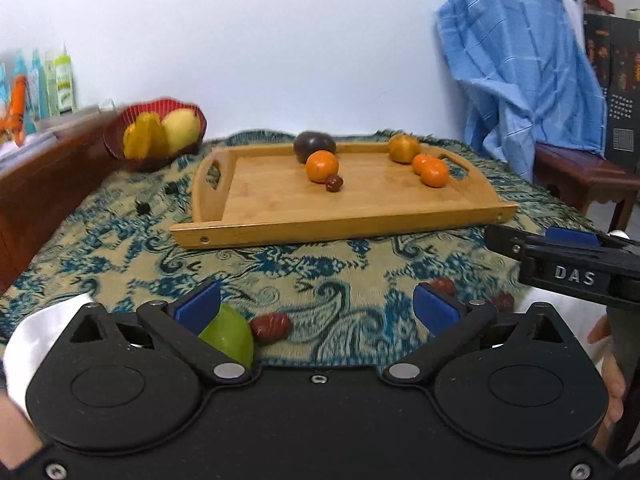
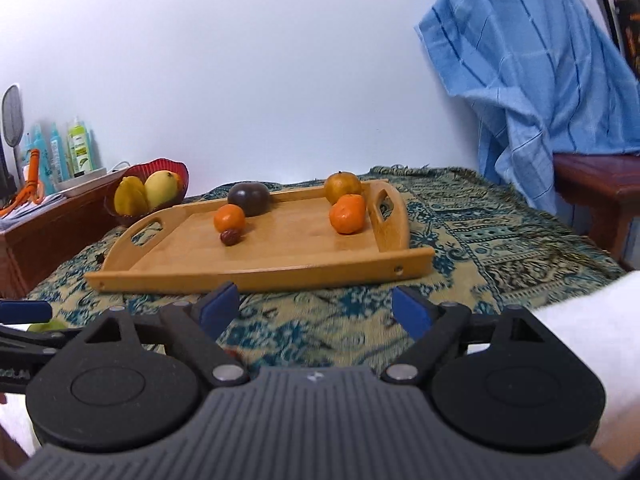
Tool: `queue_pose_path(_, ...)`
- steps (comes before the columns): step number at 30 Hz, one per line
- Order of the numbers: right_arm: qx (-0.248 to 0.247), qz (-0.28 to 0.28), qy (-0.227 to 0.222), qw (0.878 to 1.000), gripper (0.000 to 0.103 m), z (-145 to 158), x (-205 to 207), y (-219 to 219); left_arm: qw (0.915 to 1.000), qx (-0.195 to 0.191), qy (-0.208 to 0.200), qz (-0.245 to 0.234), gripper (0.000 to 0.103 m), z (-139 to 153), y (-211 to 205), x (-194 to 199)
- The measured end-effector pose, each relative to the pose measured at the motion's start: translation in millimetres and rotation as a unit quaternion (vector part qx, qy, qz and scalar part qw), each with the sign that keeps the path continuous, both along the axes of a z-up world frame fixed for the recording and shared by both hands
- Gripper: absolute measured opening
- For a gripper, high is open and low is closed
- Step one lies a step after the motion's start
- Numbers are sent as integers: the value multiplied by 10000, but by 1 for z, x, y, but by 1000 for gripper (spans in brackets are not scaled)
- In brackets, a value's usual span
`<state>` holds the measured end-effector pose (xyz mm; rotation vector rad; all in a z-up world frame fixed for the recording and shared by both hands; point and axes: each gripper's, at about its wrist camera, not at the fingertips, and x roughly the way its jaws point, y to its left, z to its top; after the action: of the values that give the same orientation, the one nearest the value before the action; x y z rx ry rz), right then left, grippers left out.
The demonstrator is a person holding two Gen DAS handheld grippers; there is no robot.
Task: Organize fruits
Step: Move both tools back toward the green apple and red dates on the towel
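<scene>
Blue-padded left gripper (image 1: 316, 304) jaws wide, empty, right gripper (image 2: 316, 308) likewise

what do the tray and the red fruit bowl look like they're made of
Tray: looks like bamboo or light wood, smooth satin finish, with fine lengthwise grain and cut-out handles. Red bowl: probably plastic or glass, glossy and slightly see-through at its wavy rim; which of the two cannot be told.

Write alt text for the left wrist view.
The open left claw hovers over a patterned cloth, with a green fruit and a red date just ahead. Beyond lies a wooden tray holding oranges and darker fruit, with a red basket behind it to the left.
</scene>
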<state>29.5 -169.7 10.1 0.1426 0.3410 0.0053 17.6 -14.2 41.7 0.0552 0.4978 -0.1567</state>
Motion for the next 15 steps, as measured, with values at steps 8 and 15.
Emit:
queue_pose_path(8, -195, -96, 17, 9998, 93, -13, -23, 22, 9990, 223, -323, 201, 103, -3, 5, -26)
queue_pose_path(15, -313, -93, 164, 9993, 93, -23, -25, 32, 9986, 257, -281, 375, 103, -8, 21, -23)
